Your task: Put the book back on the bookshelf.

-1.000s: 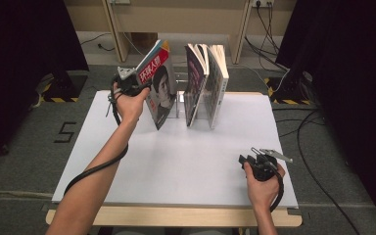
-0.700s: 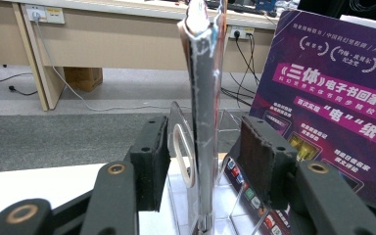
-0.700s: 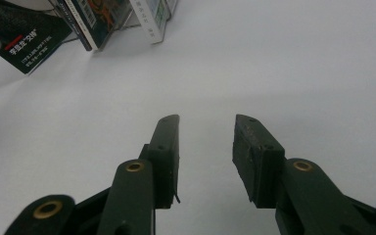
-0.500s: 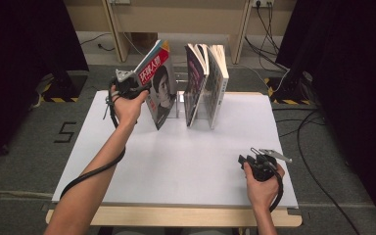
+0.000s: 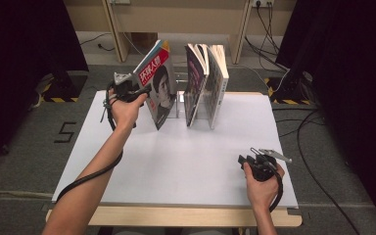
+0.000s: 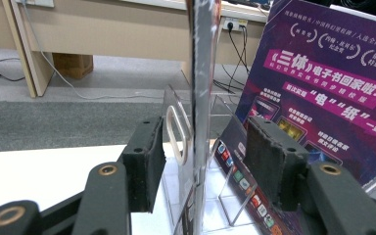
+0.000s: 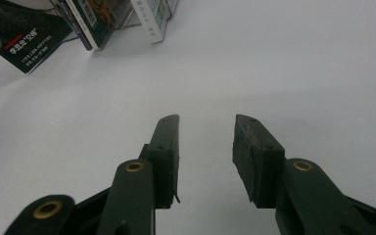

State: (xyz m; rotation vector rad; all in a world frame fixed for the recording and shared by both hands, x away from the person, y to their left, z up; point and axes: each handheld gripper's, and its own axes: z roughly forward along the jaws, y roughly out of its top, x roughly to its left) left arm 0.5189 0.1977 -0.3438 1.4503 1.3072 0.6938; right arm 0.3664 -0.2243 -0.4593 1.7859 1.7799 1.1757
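A magazine [image 5: 159, 81] with a face on its cover stands tilted at the left end of a clear acrylic stand [image 5: 178, 100]. My left gripper [image 5: 144, 90] is at its left edge. In the left gripper view the magazine's thin edge [image 6: 203, 73] runs between the pads [image 6: 144, 161] with a gap on each side. The jaws of the left gripper [image 6: 203, 132] have just been opening, and no pad presses on the magazine. My right gripper [image 5: 247, 159] rests near the table's front right, and in its own view the right gripper [image 7: 205, 122] is open and empty.
Two more books [image 5: 205, 83] stand upright in the stand to the right of the magazine; one has a purple cover [image 6: 333, 88]. The white table top [image 5: 176, 161] spreads between the hands. Desk legs and cables lie behind the table.
The left gripper's jaws have spread away from the magazine, which keeps leaning in place. The left hand has barely shifted. The right hand has not moved.
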